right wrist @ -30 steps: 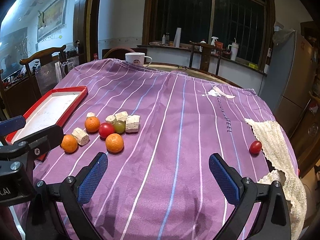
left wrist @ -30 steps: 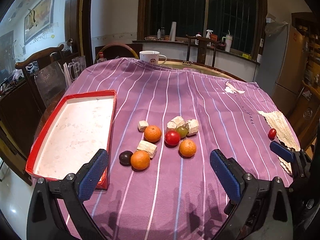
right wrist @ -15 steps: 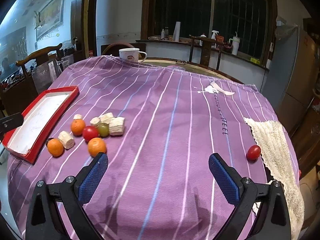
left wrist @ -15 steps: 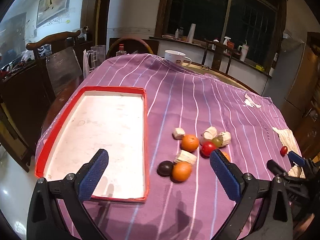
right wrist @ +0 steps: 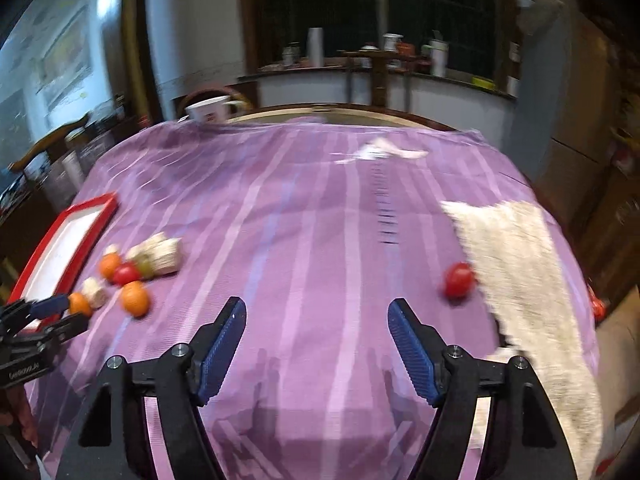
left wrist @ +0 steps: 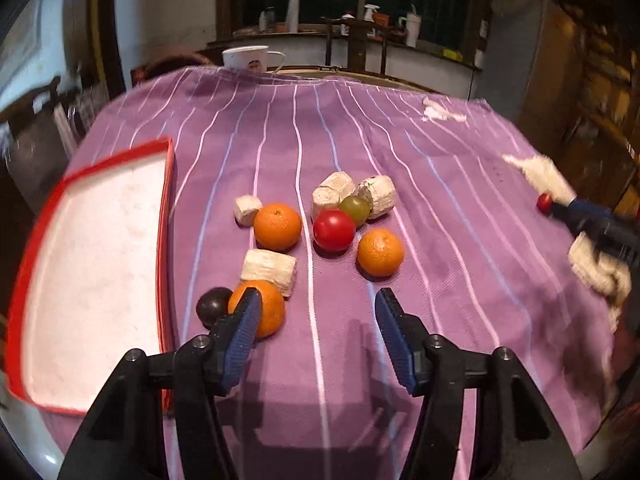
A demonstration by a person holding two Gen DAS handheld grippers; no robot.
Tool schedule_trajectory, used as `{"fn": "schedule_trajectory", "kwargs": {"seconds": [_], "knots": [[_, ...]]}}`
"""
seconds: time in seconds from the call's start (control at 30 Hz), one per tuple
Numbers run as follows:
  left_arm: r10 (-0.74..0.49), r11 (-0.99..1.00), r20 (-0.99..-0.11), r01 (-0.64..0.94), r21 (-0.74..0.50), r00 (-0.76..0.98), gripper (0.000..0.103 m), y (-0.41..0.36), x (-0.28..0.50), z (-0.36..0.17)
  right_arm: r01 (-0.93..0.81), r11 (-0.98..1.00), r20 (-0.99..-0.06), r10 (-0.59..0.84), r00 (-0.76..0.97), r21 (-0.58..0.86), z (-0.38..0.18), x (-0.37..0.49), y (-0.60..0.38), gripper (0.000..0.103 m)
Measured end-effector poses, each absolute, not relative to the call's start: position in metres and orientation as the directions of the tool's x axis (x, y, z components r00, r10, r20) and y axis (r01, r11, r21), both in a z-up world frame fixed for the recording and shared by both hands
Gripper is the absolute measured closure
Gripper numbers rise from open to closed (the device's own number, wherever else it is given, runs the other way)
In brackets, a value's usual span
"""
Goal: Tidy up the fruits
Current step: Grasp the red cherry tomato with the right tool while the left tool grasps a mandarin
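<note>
Purple striped cloth on the table (left wrist: 440, 184) is carrying every fruit; my red-rimmed white tray (left wrist: 92, 264) is sitting bare, and both my left tool (left wrist: 316, 320) and right tool (right wrist: 316, 332) are closing on nothing.

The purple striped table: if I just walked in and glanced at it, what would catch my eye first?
Probably the cluster of fruit mid-cloth: three oranges, the nearest beside a dark plum, plus a red tomato and pale chunks. Left of them lies an empty red-rimmed tray. A lone small tomato sits far right by a cream knitted cloth, and both blue-padded grippers hang open over the purple tablecloth.
</note>
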State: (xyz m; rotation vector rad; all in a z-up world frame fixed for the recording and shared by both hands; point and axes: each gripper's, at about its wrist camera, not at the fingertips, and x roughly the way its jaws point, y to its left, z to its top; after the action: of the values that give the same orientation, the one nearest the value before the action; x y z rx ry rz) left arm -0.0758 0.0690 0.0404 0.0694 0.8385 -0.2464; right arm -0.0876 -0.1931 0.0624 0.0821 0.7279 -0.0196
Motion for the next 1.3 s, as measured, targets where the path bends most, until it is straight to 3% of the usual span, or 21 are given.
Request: {"fn": "schedule_trajectory", "kwargs": {"seconds": [0.23,0.67,0.83,1.0,1.3], "knots": [[-0.185,0.967,-0.742,0.252,-0.022,0.645,0.044,0.070,-0.074,0.040,0.219,0.971,-0.687,-0.093,0.721,0.098,0.062,-0.080,-0.265,0.025],[-0.352,0.931,-0.714,0.305,-0.200,0.606,0.045,0.096,-0.081,0.042,0.325,0.943,-0.789,-0.151,0.596,0.065,0.021,-0.026,-0.294,0.025],[-0.340,0.935,-0.716,0.304,-0.185,0.610,0.045,0.095,-0.075,0.042,0.327,0.942,-0.794,-0.140,0.592,0.078,0.015,-0.024,-0.297,0.045],[-0.315,0.942,-0.712,0.295,-0.156,0.628,0.045,0.093,-0.070,0.046,0.304,0.948,-0.789,-0.118,0.603,0.091,0.014,-0.023,-0.297,0.056],[-0.233,0.954,-0.737,0.295,-0.047,0.634,0.045,0.089,-0.066,0.039,0.292,0.952,-0.790,-0.110,0.604,0.090,0.013,-0.022,-0.293,0.062]]}}
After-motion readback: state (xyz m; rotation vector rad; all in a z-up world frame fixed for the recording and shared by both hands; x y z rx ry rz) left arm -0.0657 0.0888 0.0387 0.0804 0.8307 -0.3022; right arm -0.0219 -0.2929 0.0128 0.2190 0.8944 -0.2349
